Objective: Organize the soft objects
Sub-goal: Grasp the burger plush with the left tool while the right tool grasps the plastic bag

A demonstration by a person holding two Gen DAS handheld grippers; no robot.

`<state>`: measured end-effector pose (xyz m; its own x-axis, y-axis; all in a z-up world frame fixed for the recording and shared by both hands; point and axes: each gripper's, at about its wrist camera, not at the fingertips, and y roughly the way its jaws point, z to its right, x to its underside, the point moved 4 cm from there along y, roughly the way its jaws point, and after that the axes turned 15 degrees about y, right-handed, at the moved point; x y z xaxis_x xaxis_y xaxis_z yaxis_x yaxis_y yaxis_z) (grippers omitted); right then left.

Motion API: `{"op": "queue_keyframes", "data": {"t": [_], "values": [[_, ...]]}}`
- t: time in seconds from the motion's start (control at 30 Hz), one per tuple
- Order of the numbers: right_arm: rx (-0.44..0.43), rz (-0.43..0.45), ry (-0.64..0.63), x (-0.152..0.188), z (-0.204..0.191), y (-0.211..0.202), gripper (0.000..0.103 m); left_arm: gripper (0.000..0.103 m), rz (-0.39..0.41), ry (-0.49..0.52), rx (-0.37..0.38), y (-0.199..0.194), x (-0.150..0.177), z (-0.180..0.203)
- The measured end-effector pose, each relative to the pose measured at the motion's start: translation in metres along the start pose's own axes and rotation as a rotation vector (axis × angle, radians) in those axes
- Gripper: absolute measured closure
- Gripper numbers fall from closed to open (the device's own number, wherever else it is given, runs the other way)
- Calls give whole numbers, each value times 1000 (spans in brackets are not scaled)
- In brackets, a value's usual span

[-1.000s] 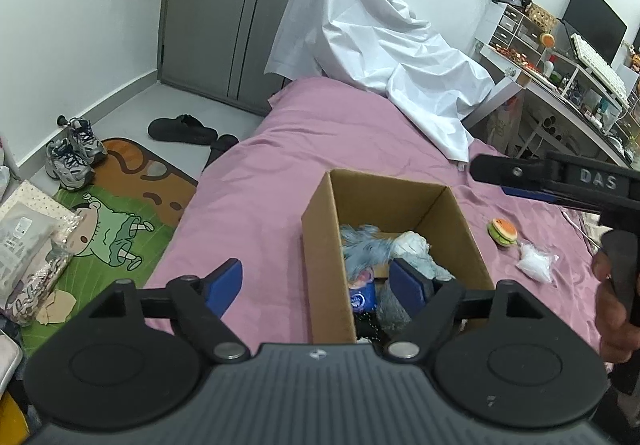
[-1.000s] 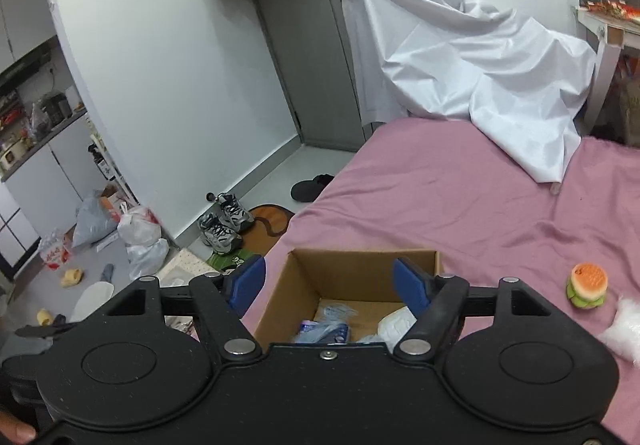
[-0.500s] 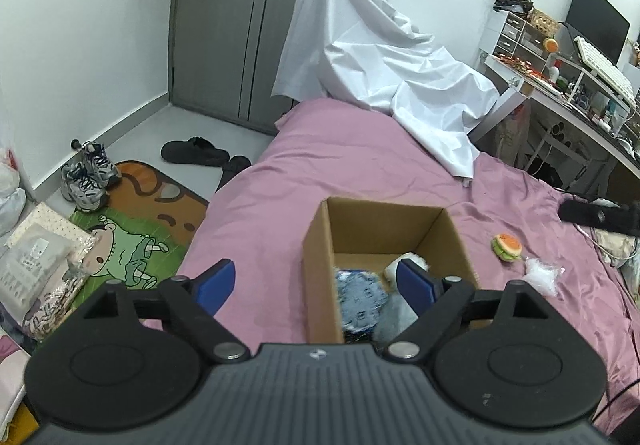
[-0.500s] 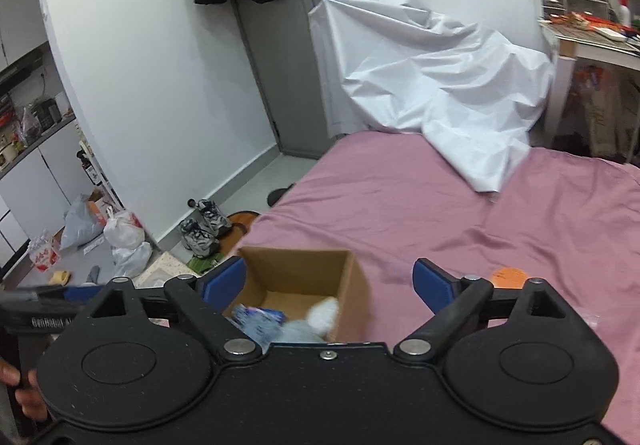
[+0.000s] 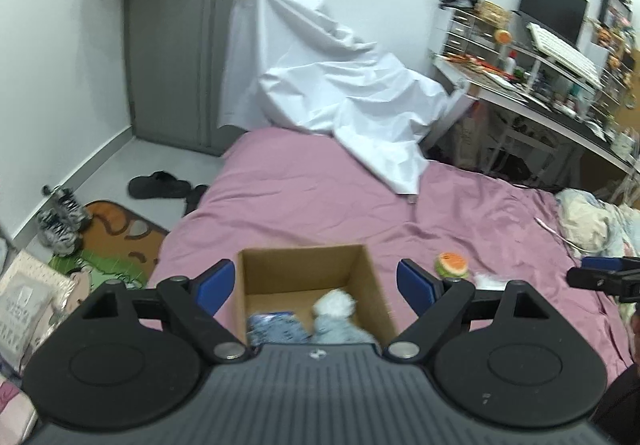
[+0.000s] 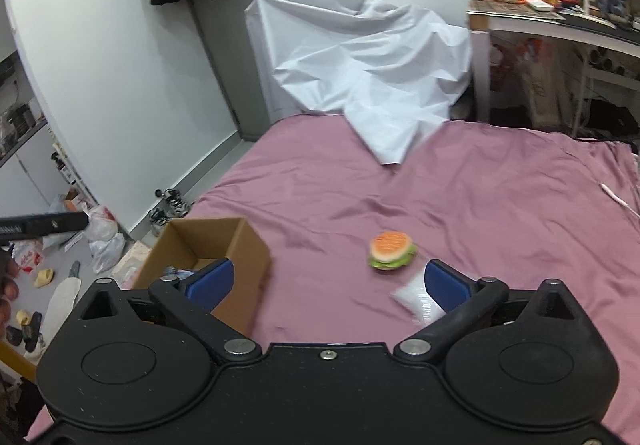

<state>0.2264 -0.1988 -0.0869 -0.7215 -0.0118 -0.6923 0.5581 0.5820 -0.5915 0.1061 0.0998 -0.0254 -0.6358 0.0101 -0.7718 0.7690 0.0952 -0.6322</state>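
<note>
The wide-open, empty right gripper [image 6: 326,281] is swinging away from the brown cardboard box [image 6: 244,245] toward the little squishy burger toy [image 6: 391,250] beside it, likely next, while the left gripper [image 5: 316,285] is hanging wide open over the box.

Home bedroom, pink-sheeted bed [image 5: 320,197], cluttered desk [image 5: 532,93], shoes [image 5: 60,221] by door [image 5: 208,37]
</note>
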Motion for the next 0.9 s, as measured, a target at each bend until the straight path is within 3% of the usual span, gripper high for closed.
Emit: {"op": "queue_keyframes", "data": {"t": [0.2,0.53,0.9], "values": [[8,6,69,2,37,5,4,16,-7,64,25,18,-22,35],[-12,-31,258,19,93,34,36,16,-26,171,61,66,-34,88],[-125,-58,473,35,132,68,43,17,-89,137,119,131,-27,114]]}}
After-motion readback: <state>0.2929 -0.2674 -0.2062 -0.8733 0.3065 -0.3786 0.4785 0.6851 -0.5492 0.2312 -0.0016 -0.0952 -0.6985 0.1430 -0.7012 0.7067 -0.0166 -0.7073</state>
